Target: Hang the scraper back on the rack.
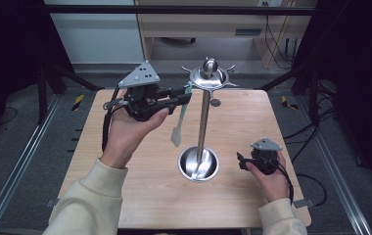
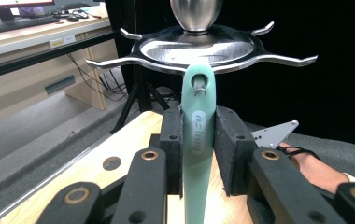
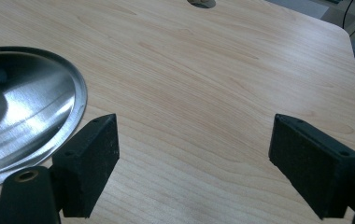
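**Spatula at the rack's hook, left jaws clamped on its handle**

The spatula (image 2: 197, 140) — a pale green utensil with a hanging hole at its handle tip — is held up at the rim of the steel utensil rack (image 1: 203, 122), clear of the tabletop (image 1: 140, 196).

The tabletop is light wood, bearing the rack near its middle. The rack is a round dished base, a slim upright post and a crown of curved hooks under a knob. In the left gripper view, one hook (image 2: 202, 87) appears to pass through the hole in the handle, though whether the spatula's weight rests on it yet I cannot tell.

The left gripper (image 1: 186, 96) is closed on the handle just below that hole, blade hanging down beside the post. The right gripper (image 1: 241, 161) rests low beside the base, jaws wide apart and holding nothing.

Judging by this, the step in hand is hanging the spatula on the rack — or lifting it off; the pictures fit either. For hanging, the next move calls for a slight lowering until the hook bears the handle, then a gentle opening of the jaws without swinging the blade into the post.
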`<state>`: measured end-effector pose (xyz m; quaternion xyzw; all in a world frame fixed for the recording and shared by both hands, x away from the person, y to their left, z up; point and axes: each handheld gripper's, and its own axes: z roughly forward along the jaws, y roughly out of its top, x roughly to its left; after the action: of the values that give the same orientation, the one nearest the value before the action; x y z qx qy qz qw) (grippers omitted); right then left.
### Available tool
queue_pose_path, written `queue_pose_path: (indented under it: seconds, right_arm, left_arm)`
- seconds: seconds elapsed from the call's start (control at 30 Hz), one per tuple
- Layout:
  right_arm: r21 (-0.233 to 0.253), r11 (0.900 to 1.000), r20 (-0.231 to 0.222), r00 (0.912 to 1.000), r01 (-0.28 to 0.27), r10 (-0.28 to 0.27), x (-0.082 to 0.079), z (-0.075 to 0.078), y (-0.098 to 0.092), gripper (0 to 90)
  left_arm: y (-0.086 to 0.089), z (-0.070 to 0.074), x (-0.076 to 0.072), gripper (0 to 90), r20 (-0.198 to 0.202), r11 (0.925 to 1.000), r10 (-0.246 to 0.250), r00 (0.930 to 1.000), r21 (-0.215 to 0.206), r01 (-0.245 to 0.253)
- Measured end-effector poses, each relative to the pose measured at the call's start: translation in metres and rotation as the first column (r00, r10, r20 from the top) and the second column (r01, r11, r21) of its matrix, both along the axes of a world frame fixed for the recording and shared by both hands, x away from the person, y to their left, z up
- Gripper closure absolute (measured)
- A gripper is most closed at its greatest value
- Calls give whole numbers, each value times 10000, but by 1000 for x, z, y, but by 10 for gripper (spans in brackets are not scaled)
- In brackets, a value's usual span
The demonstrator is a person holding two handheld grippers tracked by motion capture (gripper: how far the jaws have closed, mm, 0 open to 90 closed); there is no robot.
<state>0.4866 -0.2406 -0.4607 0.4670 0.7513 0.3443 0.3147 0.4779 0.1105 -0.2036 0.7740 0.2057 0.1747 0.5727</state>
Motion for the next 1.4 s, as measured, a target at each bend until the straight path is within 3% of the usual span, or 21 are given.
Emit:
queue_pose_path:
  seconds: [0.3, 0.53, 0.67, 0.73, 0.83, 0.87, 0.93, 1.0, 1.1, 1.2, 1.4]
  right_arm:
    - [-126, 9999, -1, 10000, -57, 57, 1, -1, 1, 147]
    - [-16, 10000, 15, 10000, 28, -28, 0, 0, 0, 124]
    - [11, 10000, 1, 10000, 68, -68, 0, 0, 0, 108]
    - [-18, 10000, -14, 10000, 73, -73, 0, 0, 0, 105]
    - [12, 10000, -66, 9999, 88, -88, 0, 0, 1, 87]
    - [18, 10000, -62, 10000, 65, -65, 0, 0, 0, 80]
    - [34, 10000, -73, 10000, 58, -58, -1, 0, 0, 79]
    - [43, 10000, -52, 10000, 39, -39, -1, 0, 0, 77]
    - [17, 10000, -100, 9999, 49, -49, -1, -1, 0, 77]
    - [-37, 10000, -79, 10000, 57, -57, -1, 0, 0, 78]
    - [-10, 9998, -72, 9997, 217, -218, 0, -1, -2, 81]
  left_arm:
    - [1, 1, -3, 707, 142, 9996, 229, 9996, 140, -231]
    - [15, 1, -14, 393, 481, 9970, 764, 9959, -184, -756]
    - [25, -3, -24, 243, 702, 9951, 952, 9930, 194, -967]
    - [30, -6, -27, 218, 684, 9931, 1065, 9920, 412, -1094]
    - [40, -16, -31, 146, 544, 9908, 1097, 9925, 730, -1136]
    - [47, -25, -34, 119, 520, 9871, 1239, 9909, 961, -1284]
    - [52, -31, -35, 112, 366, 9844, 1360, 9900, 1078, -1392]
    - [62, -45, -35, 78, 580, 9843, 1295, 9899, 1135, -1354]
    - [69, -56, -34, 54, 491, 9844, 1292, 9904, 1141, -1340]
    - [79, -75, -34, 52, -24, 9789, 1569, 9876, 1326, -1552]
    - [93, -104, -23, 55, -401, 9707, 1893, 9811, 1582, -1808]
